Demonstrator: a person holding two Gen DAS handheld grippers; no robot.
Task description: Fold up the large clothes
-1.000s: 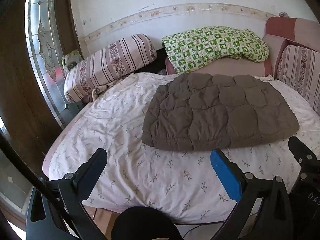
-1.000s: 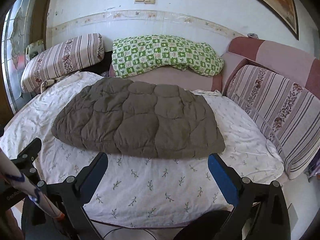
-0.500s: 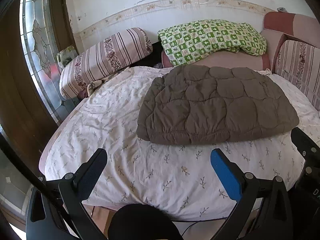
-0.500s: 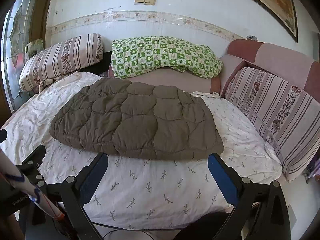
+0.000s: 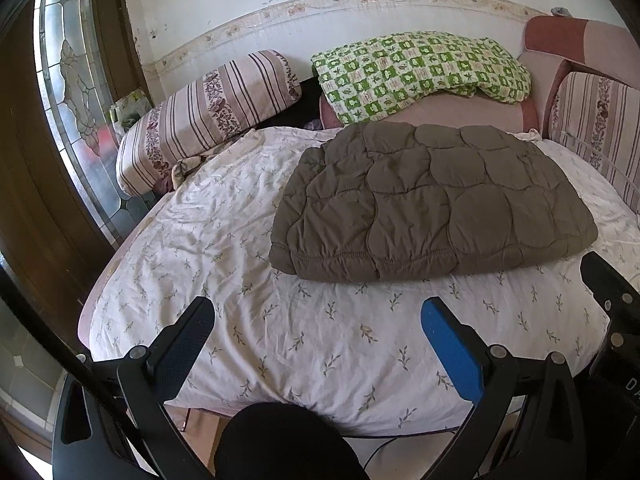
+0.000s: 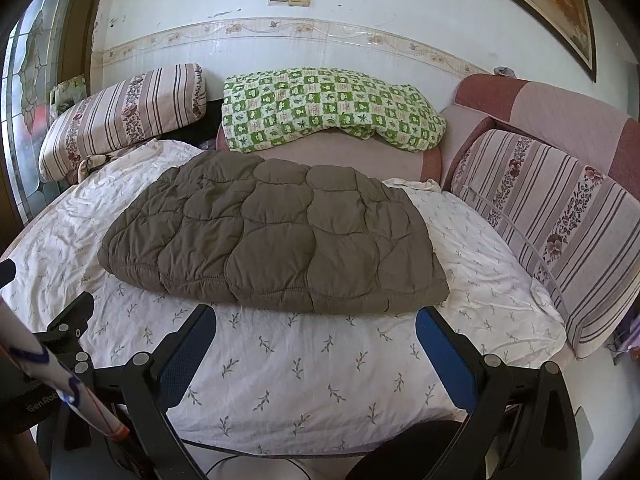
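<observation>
- Readable writing is very little: in the right wrist view, pale letters "Gen Ro" stand on the body of the left gripper [image 6: 48,344] at the near left edge, and the rest is cut off. In the left wrist view, a pale "D" shows on the black body at the near right edge; the other letters are out of the frame.
- At the far left there is a door with leaded glass [image 5: 76,92], and next to it a striped bolster [image 5: 208,112] lies at the far left of the bed.
- The left gripper [image 5: 316,320] is held low at the near edge of the bed, above the white sheet with small leaves [image 5: 224,248]. Its fingers are spread wide and hold nothing.
- The brown quilted garment [image 5: 432,204] lies folded flat on the sheet, in the middle of the bed, beyond both grippers and not touching them. Its gathered hem faces the near side.
- Behind it, a green checked blanket [image 6: 328,108] lies on the pink headboard cushion.
- The right gripper [image 6: 316,324] also hovers at the near edge, fingers released and wide apart, with the near hem of the garment [image 6: 272,236] just beyond its tips.
- At the right, a striped cushion [image 6: 560,236] leans beside the bed.
</observation>
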